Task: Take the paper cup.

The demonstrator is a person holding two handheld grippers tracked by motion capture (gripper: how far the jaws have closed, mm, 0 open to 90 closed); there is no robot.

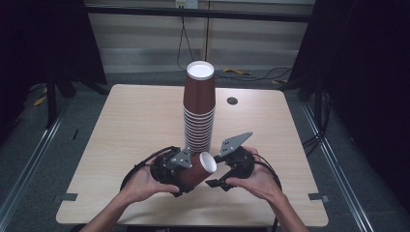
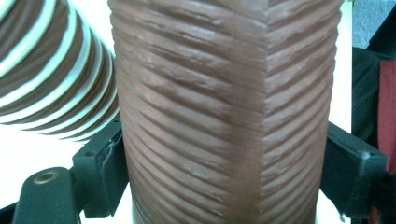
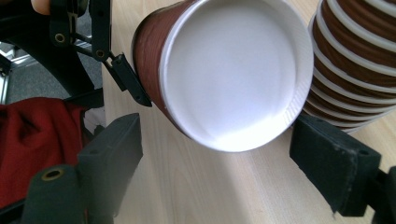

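Two tongs work over the near middle of the counter (image 1: 121, 125), just in front of a tall stack of brown ribbed cups (image 1: 198, 111) that stands upside down near the counter's centre. The left tongs (image 1: 180, 180) are clenched on a single brown cup (image 1: 197, 170), held on its side with its white-lined mouth turned toward the right tongs (image 1: 217, 184). In the left gripper view the two black jaws press the cup's ribbed wall (image 2: 224, 116) from either side, low on its body.

The step in hand looks like passing or re-gripping this one cup close to the stack. To do it well, the left tongs should hold firmly without crushing the paper wall, and the right tongs should close on the rim or wall squarely, clear of the stack, since a nudge could topple so tall a column.

The right tongs stand wide open and grasp nothing: in the right gripper view their jaws flank the cup's open mouth (image 3: 233, 74) without touching it, with the stack (image 3: 355, 60) just beside.
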